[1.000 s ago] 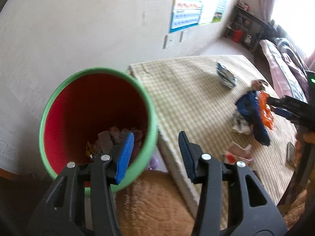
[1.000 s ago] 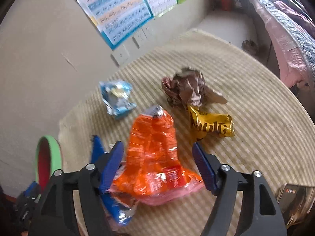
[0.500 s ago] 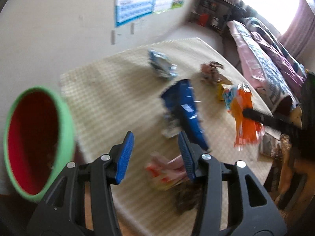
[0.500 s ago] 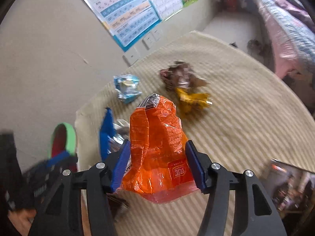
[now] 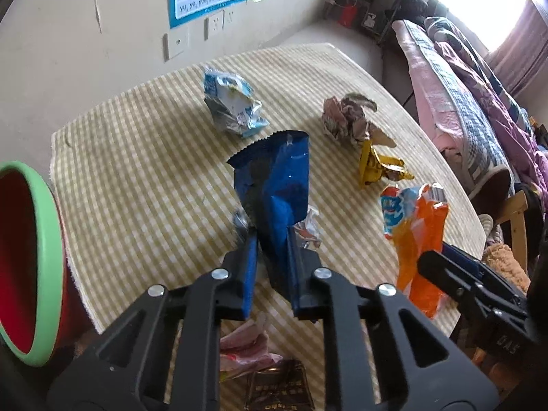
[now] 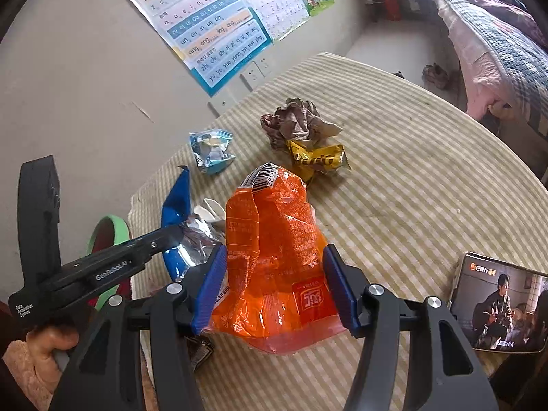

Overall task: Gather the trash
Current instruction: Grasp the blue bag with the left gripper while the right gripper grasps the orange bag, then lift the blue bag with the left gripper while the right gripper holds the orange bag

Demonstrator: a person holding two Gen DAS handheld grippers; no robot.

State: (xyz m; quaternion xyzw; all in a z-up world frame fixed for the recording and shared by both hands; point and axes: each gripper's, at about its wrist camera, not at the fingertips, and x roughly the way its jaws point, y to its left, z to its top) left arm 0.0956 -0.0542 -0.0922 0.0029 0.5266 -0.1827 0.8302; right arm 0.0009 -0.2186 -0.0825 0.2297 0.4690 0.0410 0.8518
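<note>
My left gripper (image 5: pixel 272 267) is shut on a dark blue snack bag (image 5: pixel 277 185) over the checked table (image 5: pixel 144 178). My right gripper (image 6: pixel 275 284) is shut on an orange snack bag (image 6: pixel 274 253), held upright above the table; it also shows in the left wrist view (image 5: pixel 418 239). The bin (image 5: pixel 30 260), green-rimmed and red inside, stands off the table's left edge. A light blue wrapper (image 5: pixel 233 102), a crumpled brown paper (image 5: pixel 349 120) and a yellow wrapper (image 5: pixel 376 167) lie on the table.
A pink wrapper (image 5: pixel 246 346) and a dark packet (image 5: pixel 281 390) lie near the table's front edge. A phone (image 6: pixel 500 304) playing video lies at the front right. A wall with posters is behind, a bed at the right.
My left gripper swung from the bin to the table and closed on the blue bag. My right gripper closed on the orange bag and lifted it.
</note>
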